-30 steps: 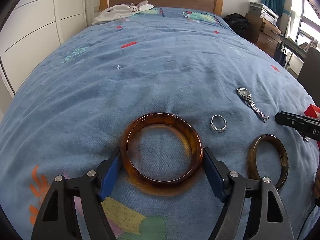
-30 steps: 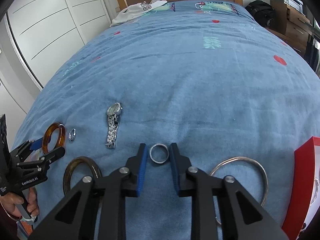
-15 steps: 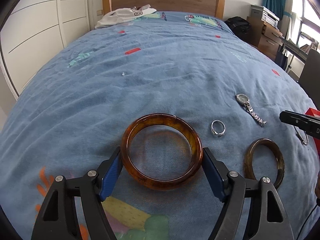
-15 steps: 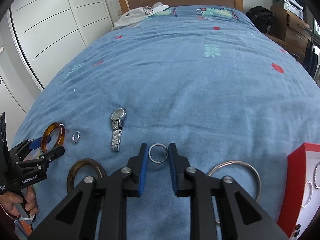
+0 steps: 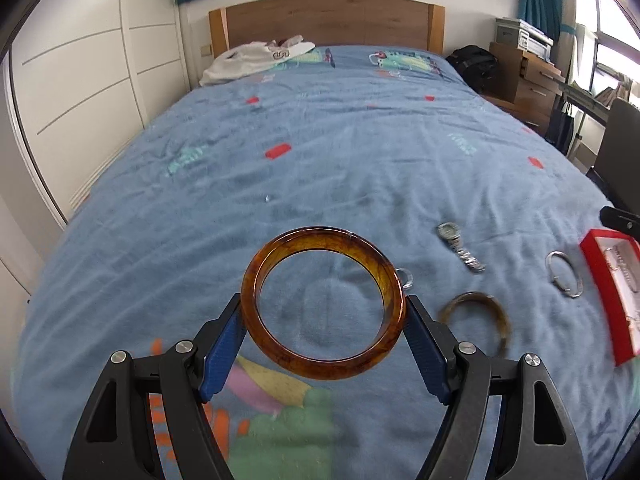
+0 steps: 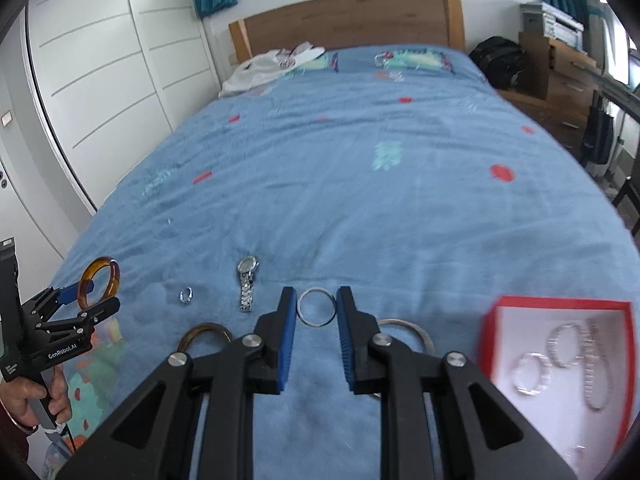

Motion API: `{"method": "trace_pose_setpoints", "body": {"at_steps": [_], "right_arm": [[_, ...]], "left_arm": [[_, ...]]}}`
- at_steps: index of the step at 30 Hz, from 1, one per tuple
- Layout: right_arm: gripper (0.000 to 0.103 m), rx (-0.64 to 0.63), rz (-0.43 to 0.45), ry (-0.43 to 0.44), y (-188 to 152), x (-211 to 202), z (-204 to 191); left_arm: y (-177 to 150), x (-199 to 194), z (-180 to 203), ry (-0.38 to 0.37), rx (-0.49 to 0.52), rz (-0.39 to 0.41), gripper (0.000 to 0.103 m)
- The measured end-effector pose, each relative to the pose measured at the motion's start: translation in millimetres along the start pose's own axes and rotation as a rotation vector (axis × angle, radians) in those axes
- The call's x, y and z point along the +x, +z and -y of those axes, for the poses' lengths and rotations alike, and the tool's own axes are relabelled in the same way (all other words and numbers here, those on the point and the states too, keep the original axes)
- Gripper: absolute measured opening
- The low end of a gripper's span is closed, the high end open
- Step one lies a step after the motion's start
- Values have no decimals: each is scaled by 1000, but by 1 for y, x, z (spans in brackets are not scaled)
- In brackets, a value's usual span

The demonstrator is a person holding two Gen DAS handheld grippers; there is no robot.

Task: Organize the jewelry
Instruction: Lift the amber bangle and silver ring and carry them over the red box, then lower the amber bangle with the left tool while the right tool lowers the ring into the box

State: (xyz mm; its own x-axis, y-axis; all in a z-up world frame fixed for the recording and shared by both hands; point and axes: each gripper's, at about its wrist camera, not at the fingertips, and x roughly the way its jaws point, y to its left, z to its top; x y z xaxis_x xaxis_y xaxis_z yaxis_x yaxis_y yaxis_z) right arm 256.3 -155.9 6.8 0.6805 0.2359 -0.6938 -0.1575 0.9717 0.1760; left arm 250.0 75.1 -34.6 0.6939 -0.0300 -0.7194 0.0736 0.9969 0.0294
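Since the earlier frames both tongs have been raised off the bed [image 5: 360,152], and the red box [image 6: 560,305] has come further into view. At far left, the left tongs [image 5: 324,322] are spread wide yet clamped on the amber bangle [image 5: 323,240], which is held clear of the bedding. A small ring [image 6: 186,295], a darker bangle [image 5: 476,304] and a watch [image 6: 247,282] are left lying on the bed. The right tongs [image 6: 317,312] are nearly closed, gripping a thin silver ring [image 6: 316,306] across its width. A large silver hoop [image 6: 412,330] lies just beyond them, partly hidden. The box at far right holds several silver bracelets. For a sound deposit, each piece should be carried level over the box, lowered inside the rim and released only when seated, clear of the bracelets.
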Motion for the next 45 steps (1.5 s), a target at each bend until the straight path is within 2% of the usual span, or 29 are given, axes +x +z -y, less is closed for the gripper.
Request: {"method": "trace_pose_setpoints", "body": {"at_steps": [9, 19, 24, 34, 38, 45], "right_arm": [[19, 51, 70, -106, -2, -102, 64], [19, 88, 82, -195, -24, -167, 139], [19, 101, 66, -210, -31, -174, 172], [19, 141, -7, -164, -61, -143, 222], [19, 147, -46, -130, -81, -128, 229], [19, 119, -117, -87, -107, -109, 233]], "left_arm": [[17, -47, 48, -64, 35, 49, 76], [31, -62, 149, -192, 124, 63, 76], [32, -56, 206, -258, 174, 48, 76], [21, -28, 305, -390, 272, -19, 76], [7, -18, 334, -435, 313, -55, 76], [-8, 5, 362, -450, 360, -119, 75]]}}
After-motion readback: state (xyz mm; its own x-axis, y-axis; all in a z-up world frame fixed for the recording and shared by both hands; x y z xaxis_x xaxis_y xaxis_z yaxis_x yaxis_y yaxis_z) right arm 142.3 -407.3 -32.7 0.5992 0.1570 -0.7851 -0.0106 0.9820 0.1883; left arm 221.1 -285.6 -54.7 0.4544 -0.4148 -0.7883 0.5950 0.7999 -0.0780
